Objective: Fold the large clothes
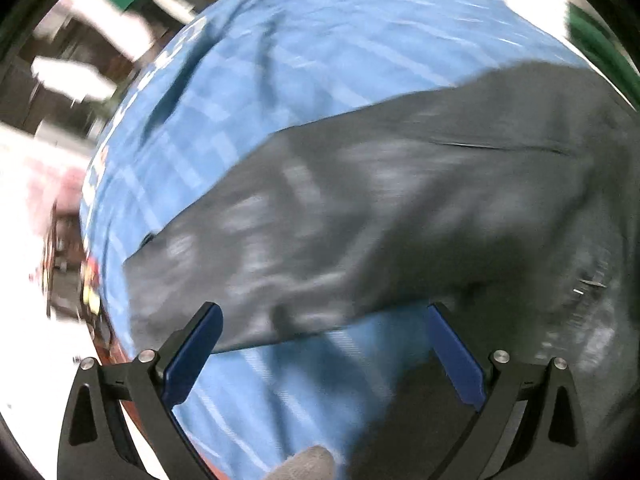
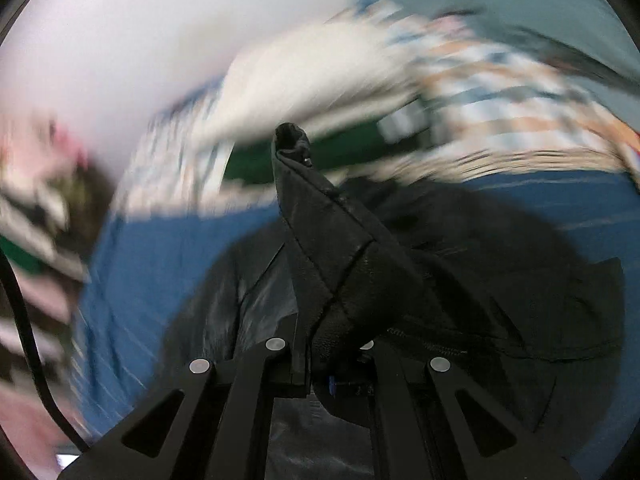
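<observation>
The dark grey, soft fabric garment (image 1: 380,208) lay spread over a blue checked cloth (image 1: 280,60). The right gripper (image 2: 316,280) was clenched on a bunched seam of it; the left gripper (image 1: 324,320) hung spread and empty just above its edge. Limp and light, it would probably sag, so hems and corners seemed the best holds.
</observation>
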`<state>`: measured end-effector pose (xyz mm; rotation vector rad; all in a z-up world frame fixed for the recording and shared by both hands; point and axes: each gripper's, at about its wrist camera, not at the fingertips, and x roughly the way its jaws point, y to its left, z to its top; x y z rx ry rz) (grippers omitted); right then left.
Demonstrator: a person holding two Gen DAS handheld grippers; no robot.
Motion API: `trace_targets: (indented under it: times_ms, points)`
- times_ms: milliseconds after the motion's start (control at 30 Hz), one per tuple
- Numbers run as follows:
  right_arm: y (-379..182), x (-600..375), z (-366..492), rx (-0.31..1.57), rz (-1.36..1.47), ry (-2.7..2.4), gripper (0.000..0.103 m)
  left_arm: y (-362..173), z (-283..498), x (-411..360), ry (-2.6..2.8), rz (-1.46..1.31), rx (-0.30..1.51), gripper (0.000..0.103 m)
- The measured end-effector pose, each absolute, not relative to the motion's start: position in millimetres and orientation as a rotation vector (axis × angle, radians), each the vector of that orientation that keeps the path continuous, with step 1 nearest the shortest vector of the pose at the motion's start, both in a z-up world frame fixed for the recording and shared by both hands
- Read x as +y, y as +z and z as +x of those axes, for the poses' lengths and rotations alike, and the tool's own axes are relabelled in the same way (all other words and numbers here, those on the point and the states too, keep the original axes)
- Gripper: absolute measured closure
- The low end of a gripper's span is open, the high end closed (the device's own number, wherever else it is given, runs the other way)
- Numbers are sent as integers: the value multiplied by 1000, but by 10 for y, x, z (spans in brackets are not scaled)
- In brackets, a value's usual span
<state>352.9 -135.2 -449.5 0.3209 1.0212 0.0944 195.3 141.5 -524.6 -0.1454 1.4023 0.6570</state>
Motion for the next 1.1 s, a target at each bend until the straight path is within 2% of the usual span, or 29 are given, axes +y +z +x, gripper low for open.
trace_targets:
  times_ms: [167, 267, 333, 367, 567, 667, 800, 867, 900, 933, 967, 1000, 1100]
  points:
    - [-5384, -68, 3615, 1234, 0, 195, 96, -5201, 1552, 1902, 747, -278, 1425, 0]
    - [-5455, 174, 3507, 1295, -76, 223, 80, -5185, 1258, 2109, 771, -415, 1426, 0]
    - [-5341, 107, 3460, 1344, 29, 316, 44, -5223, 1085, 2289, 759, -548, 1412, 1]
    - [-5231, 34, 3402, 1362, 93, 351, 41, -5257, 1017, 2374, 745, -621, 1401, 1]
    - [-4754, -428, 3067, 1388, 197, 398, 40, -5673, 782, 2870, 674, -1107, 1230, 1]
    - [-4814, -636, 2976, 1428, 257, 346, 40, -5824, 762, 3174, 763, -1226, 1136, 1]
    - [-4934, -818, 3221, 1479, 309, 274, 40, -5815, 851, 3451, 880, -1228, 1043, 3]
    - [-4968, -890, 3186, 1483, 351, 257, 40, -5745, 988, 3496, 921, -1180, 1022, 14]
    - [-4994, -888, 3187, 1486, 359, 251, 40, -5728, 1049, 3552, 938, -1148, 1026, 28]
    - [-5020, -861, 3184, 1484, 364, 245, 40, -5704, 1118, 3619, 951, -1111, 1028, 46]
    - [-5022, -843, 3184, 1481, 364, 239, 40, -5687, 1168, 3696, 953, -1080, 1026, 59]
    - [-5006, -832, 3185, 1482, 360, 236, 40, -5668, 1223, 3744, 955, -1048, 1030, 82]
    - [-4997, -689, 3251, 1472, 322, 213, 40, -5578, 1376, 3873, 933, -1007, 1008, 91]
